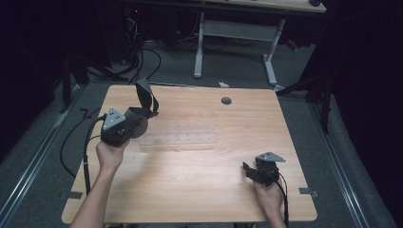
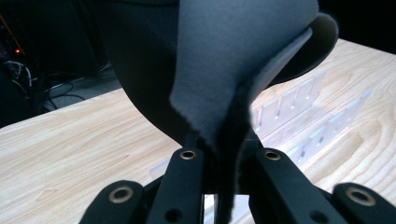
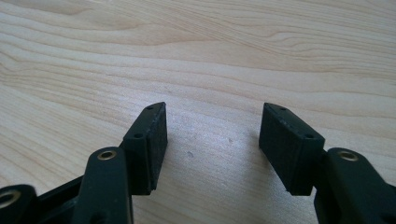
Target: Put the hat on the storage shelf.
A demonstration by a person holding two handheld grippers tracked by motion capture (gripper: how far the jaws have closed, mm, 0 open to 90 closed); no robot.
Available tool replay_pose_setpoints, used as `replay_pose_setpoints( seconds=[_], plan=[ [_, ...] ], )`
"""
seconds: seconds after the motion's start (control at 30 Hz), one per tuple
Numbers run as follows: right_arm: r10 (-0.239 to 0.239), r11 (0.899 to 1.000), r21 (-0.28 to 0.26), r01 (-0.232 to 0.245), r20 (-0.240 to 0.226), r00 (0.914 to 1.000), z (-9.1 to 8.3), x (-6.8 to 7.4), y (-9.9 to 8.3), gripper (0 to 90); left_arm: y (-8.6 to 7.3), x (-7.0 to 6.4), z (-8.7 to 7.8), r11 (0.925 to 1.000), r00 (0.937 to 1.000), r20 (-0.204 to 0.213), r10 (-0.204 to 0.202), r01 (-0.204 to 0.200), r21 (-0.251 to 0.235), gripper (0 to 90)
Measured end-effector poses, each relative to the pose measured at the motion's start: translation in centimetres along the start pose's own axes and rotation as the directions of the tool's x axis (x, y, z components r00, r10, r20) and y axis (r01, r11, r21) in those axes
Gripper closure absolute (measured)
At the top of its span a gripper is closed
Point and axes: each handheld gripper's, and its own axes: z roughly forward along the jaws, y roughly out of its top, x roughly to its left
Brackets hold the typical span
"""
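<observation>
A: Dark grey fabric piece, soft, like a strap or cloth sleeve. It's pinched in the left gripper, held up off the table near the far-left corner.

B: Confirm the grip?

A: Left gripper view: the cloth runs straight down between the two black jaws, which are squeezed together on it. Cut edge looks slightly frayed. So clamped on the fabric.

B: Shape of it in the high view?

A: One end loops up and away from the gripper, the rest bunches around the jaw tips. Can't tell what kind of item it is.

B: Anything under it?

A: Clear plastic rack, slotted, lying flat on the wood just right of the left gripper. Also visible behind the cloth in the left gripper view, two rows of slotted walls. Fabric is not touching it as far as I can see.

B: Right side?

A: Right gripper is down low near the right front of the table, well apart from the fabric and the rack. Right gripper view: jaws spread wide, nothing between them, bare wood grain below.

B: Touching the table?

A: Can't tell, very close to it.

B: Other stuff?

A: Small round grey grommet in the tabletop near the far edge. Cables trailing from both grippers.
</observation>
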Motion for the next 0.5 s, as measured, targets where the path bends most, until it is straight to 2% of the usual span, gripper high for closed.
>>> replay_pose_setpoints(
  seconds=[0.5],
  plan=[
    [0.0, 1.0, 0.0, 0.0, 0.0, 1.0, 0.0, 0.0, 0.0, 42.1, -0.59, 0.34, 0.91, 0.9999, 0.9993, -0.038, -0.002, 0.002, 0.017, 85.5]
  ],
)
